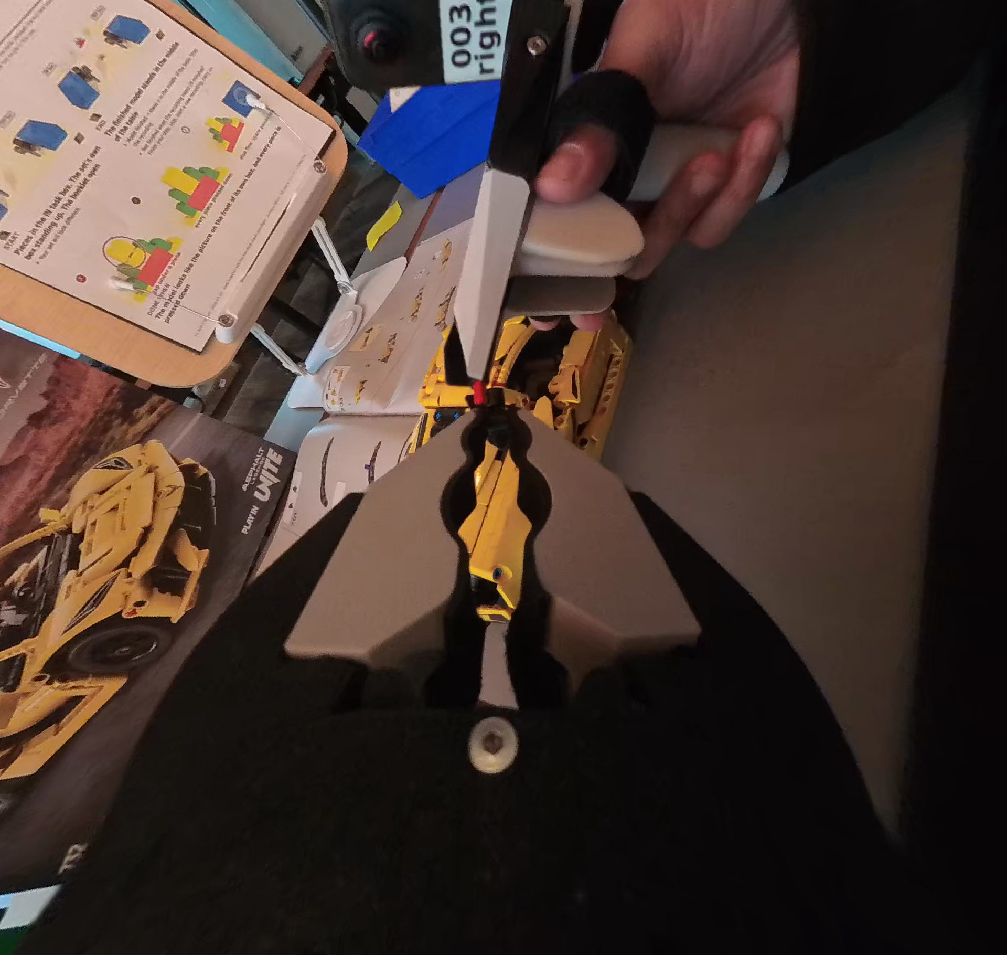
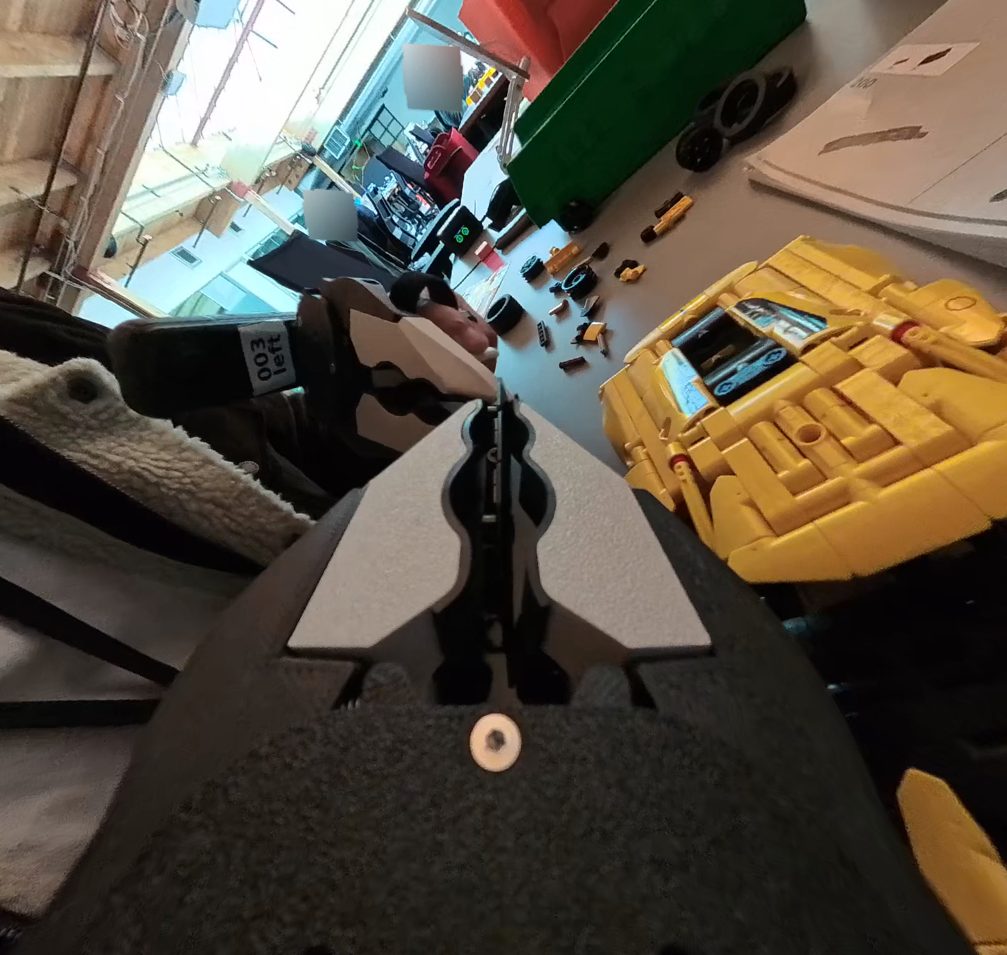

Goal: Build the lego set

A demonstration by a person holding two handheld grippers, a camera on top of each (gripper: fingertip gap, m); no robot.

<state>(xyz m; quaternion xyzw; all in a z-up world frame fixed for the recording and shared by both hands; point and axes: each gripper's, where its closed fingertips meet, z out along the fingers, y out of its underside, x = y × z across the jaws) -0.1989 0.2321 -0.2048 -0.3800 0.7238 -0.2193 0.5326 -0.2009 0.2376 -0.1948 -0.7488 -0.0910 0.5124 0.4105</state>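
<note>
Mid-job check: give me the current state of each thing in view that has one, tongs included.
Left tongs: shut on yellow panel piece.
Right tongs: shut on thin black piece.
Yellow car model: partly built, resting on the table, wheels not fitted.
Wheels: loose beside the green bin.
Small parts: scattered on the table.
Instruction booklet: open.

1. Left wrist view is dim, its right edge nearly black.
2. Right wrist view has blown-out windows (image 2: 229,56) upper left.
3. Both bend at the edges; near parts blur.
</note>
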